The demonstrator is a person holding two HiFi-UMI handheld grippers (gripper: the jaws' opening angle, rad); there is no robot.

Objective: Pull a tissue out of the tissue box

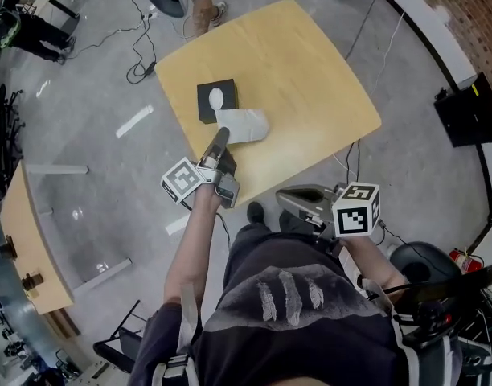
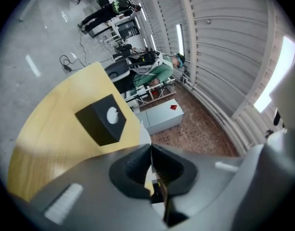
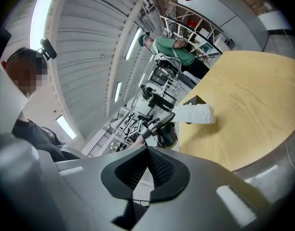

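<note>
A black tissue box [image 1: 206, 107] stands on the yellow table [image 1: 310, 79], with white tissue showing in its oval opening [image 1: 216, 97]. A pulled-out white tissue [image 1: 244, 125] lies stretched beside the box, toward me. My left gripper [image 1: 223, 133] is shut on that tissue's near edge. In the left gripper view its pads [image 2: 151, 148] meet with a pale sliver between them, and the box [image 2: 100, 119] sits ahead. My right gripper [image 1: 283, 199] hangs off the table's near edge, shut and empty [image 3: 148, 150]. From there the tissue [image 3: 195, 113] extends from the left gripper's tip.
A person's legs [image 1: 204, 6] stand at the table's far side, with cables [image 1: 141, 55] on the floor. A second wooden table [image 1: 21, 240] is at the left and a black case [image 1: 469, 107] at the right. A white cabinet [image 2: 162, 114] stands beyond the table.
</note>
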